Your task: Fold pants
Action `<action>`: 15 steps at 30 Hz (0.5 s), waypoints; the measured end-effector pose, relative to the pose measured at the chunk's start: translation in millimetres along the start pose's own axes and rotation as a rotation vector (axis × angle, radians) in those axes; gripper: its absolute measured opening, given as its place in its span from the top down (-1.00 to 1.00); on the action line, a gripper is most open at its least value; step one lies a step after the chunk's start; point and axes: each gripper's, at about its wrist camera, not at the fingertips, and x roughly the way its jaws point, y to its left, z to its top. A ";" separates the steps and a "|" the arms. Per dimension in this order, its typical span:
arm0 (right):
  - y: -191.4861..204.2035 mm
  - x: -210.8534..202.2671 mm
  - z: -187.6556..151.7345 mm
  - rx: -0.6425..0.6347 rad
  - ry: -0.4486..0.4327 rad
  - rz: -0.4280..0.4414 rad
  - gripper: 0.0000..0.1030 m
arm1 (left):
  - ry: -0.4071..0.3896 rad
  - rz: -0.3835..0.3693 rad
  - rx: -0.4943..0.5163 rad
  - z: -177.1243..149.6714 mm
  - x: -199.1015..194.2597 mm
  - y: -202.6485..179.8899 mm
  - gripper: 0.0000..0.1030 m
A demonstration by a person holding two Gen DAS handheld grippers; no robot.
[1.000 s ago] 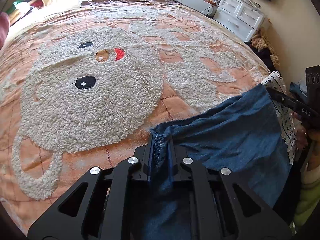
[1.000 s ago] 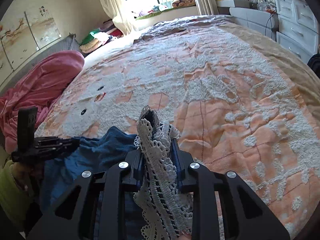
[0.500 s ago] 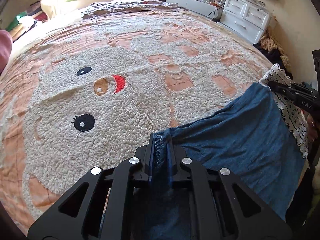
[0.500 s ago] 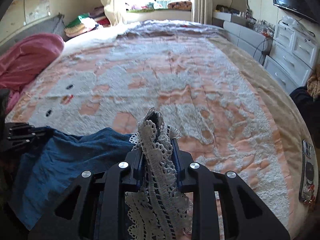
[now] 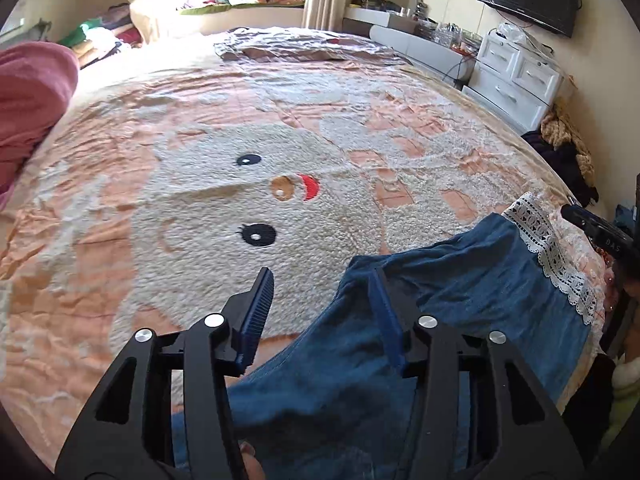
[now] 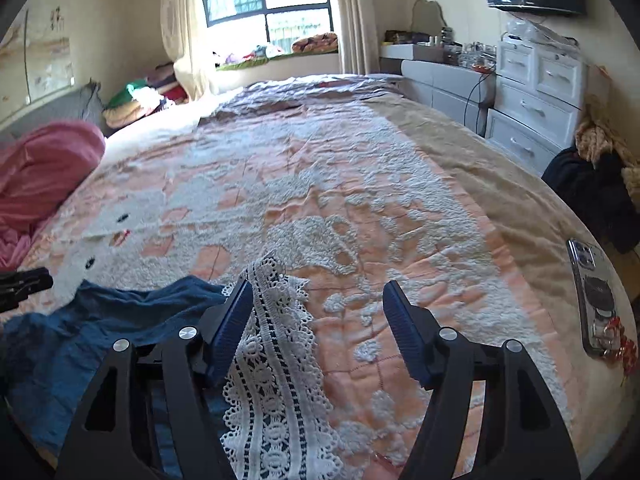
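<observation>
blue denim pants (image 5: 460, 320) with a white lace hem (image 6: 276, 364) lie on the near edge of a bed's bear-patterned bedspread (image 5: 224, 216). the left gripper (image 5: 324, 312), jaws just parted, has released the denim (cloth lies against its right finger). the right gripper (image 6: 320, 332), jaws just spread wide, has released the lace, which drapes beside its left finger.

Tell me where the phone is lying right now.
In the right wrist view the phone lies at the far right, on the tan edge of the bedspread, well right of the open right gripper.
</observation>
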 end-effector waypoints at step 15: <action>-20.5 -51.0 -78.1 0.255 0.144 0.086 -0.33 | -0.026 0.191 -0.285 -118.2 -127.8 79.9 -0.40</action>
